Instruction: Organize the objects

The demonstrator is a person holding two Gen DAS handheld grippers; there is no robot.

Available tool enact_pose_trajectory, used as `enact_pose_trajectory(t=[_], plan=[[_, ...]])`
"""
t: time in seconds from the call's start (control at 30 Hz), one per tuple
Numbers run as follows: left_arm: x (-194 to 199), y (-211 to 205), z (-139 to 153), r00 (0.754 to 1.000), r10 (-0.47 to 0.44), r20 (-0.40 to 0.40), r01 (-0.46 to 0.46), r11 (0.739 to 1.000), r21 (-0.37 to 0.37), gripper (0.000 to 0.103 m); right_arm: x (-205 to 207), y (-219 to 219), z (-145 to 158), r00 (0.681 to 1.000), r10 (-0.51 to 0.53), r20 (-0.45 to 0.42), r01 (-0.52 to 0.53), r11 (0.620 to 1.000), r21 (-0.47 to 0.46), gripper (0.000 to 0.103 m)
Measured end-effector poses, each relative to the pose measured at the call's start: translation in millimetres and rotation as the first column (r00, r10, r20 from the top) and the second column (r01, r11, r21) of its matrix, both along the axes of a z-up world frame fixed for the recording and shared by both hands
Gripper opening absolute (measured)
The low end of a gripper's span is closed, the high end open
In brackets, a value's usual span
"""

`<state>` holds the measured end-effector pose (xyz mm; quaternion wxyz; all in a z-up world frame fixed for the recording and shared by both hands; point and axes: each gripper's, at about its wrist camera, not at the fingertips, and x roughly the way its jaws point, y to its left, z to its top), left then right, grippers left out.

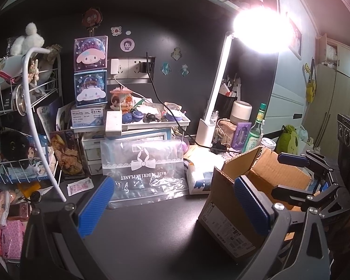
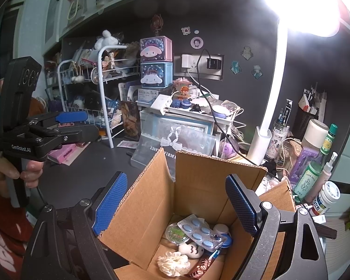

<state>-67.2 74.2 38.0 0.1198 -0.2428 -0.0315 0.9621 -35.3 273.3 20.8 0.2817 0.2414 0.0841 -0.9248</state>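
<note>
Right wrist view: the cardboard box (image 2: 198, 198) sits dead centre at six o'clock, flaps up, already holding a blister pack of blue pills (image 2: 201, 231), a cream scrunchie (image 2: 173, 263) and small oddments. The right gripper (image 2: 175, 206) hangs over it, fingers spread and empty. At nine o'clock the left gripper (image 2: 75, 122) hovers over the dark surface (image 2: 81, 175), fingers parted, nothing held. Looks like between drops; next, pick another stray. At one o'clock, a glaring desk lamp (image 2: 271, 107); clutter lines the wall.
</note>
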Motion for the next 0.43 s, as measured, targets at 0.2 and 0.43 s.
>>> enact_pose_trajectory(t=[0.2,0.43], plan=[[-0.1,-0.9,0.0,1.000,-0.004,0.001,0.004,1.000,0.010,0.102,-1.1,1.4,-0.7,1.000,0.002,0.000,-0.002,1.000,0.001,0.085],[0.5,-0.6,0.8,1.000,-0.005,0.002,0.005,1.000,0.015,0.102,-0.8,0.9,-0.5,1.000,0.001,0.001,-0.001,1.000,0.000,0.085]])
